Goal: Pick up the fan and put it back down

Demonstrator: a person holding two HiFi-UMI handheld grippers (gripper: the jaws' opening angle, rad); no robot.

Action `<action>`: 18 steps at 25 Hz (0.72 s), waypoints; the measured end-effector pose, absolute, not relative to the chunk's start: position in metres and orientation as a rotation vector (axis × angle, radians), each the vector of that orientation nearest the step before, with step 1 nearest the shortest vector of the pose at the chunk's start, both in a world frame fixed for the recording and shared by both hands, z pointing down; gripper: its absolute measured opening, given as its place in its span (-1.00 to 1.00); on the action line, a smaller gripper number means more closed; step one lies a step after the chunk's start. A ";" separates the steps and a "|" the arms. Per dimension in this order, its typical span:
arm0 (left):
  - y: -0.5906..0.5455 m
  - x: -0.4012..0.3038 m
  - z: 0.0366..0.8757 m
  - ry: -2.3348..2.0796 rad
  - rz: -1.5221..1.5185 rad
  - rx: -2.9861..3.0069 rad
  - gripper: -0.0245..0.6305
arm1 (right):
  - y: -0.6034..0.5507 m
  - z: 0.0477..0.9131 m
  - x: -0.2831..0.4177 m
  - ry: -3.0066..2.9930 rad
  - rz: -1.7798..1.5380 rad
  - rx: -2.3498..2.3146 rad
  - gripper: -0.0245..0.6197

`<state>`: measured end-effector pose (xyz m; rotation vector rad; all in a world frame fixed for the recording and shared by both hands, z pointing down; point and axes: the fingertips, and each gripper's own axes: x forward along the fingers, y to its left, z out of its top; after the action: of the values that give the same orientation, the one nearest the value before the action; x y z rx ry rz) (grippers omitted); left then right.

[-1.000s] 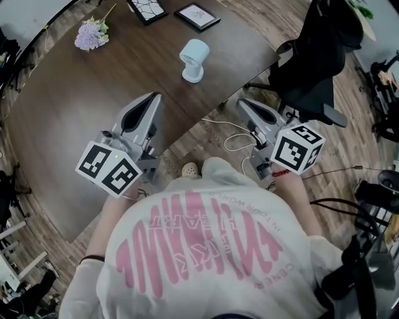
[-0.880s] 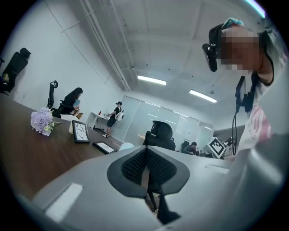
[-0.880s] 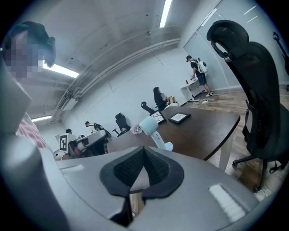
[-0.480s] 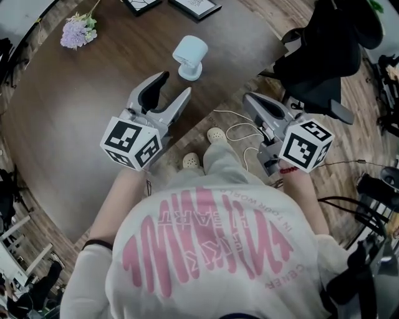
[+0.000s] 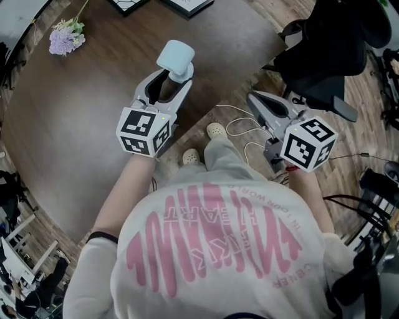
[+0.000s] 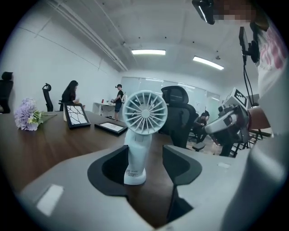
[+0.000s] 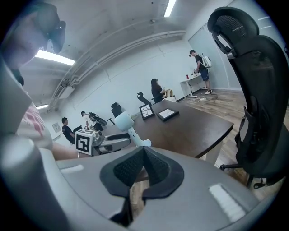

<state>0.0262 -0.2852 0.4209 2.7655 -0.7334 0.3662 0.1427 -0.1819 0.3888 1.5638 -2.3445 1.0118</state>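
Note:
A small pale-blue hand fan stands upright on the dark wooden table. My left gripper is open at the fan, its jaws having just opened wide. In the left gripper view the fan's handle rises between the two dark pads, closer to the left pad, and neither pad presses on it. The round fan head faces this camera. My right gripper hangs shut and empty beyond the table's edge, over the floor. Its pads meet, and its view shows the fan and the left gripper.
A bunch of lilac flowers lies at the table's far left and picture frames at its far edge. A black office chair stands right of the table. A white cable loops on the wood floor by my feet.
The left gripper went from shut to open and moved forward across the table until its jaws straddle the fan. The right gripper shifted a little and stayed shut.

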 end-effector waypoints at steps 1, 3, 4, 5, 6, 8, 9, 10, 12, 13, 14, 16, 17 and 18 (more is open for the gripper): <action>-0.289 0.027 0.422 -0.751 0.361 2.759 -0.21 | -0.183 0.390 0.146 -2.346 1.016 1.564 -0.90; -0.296 0.028 0.424 -0.786 0.361 2.755 -0.25 | -0.184 0.391 0.153 -2.342 1.023 1.569 -0.91; -0.299 0.029 0.425 -0.800 0.373 2.756 -0.26 | -0.185 0.391 0.157 -2.338 1.025 1.573 -0.91; -0.302 0.030 0.426 -0.812 0.388 2.755 -0.26 | -0.186 0.391 0.160 -2.335 1.028 1.576 -0.91; -0.304 0.031 0.427 -0.821 0.400 2.754 -0.25 | -0.187 0.391 0.163 -2.335 1.029 1.578 -0.91; -0.307 0.033 0.430 -0.833 0.417 2.753 -0.22 | -0.189 0.390 0.168 -2.334 1.032 1.577 -0.91; -0.308 0.034 0.431 -0.835 0.424 2.752 -0.21 | -0.190 0.390 0.170 -2.333 1.034 1.575 -0.91; -0.308 0.036 0.433 -0.835 0.430 2.748 -0.19 | -0.190 0.391 0.172 -2.332 1.038 1.574 -0.91; -0.311 0.040 0.436 -0.838 0.434 2.737 -0.15 | -0.192 0.393 0.176 -2.331 1.044 1.573 -0.91; -0.314 0.042 0.438 -0.841 0.437 2.732 -0.15 | -0.193 0.394 0.178 -2.332 1.046 1.573 -0.90; -0.316 0.044 0.439 -0.844 0.440 2.729 -0.15 | -0.193 0.395 0.179 -2.335 1.048 1.573 -0.91; -0.320 0.046 0.440 -0.847 0.444 2.728 -0.15 | -0.194 0.397 0.182 -2.331 1.054 1.571 -0.91; -0.323 0.048 0.441 -0.849 0.444 2.726 -0.14 | -0.194 0.398 0.183 -2.327 1.057 1.571 -0.91; -0.325 0.049 0.441 -0.851 0.443 2.724 -0.15 | -0.194 0.398 0.184 -2.322 1.061 1.570 -0.90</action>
<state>0.0486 -0.3251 0.4408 2.7240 -0.8510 0.4431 0.1839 -0.1941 0.3984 1.5704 -2.3218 1.0605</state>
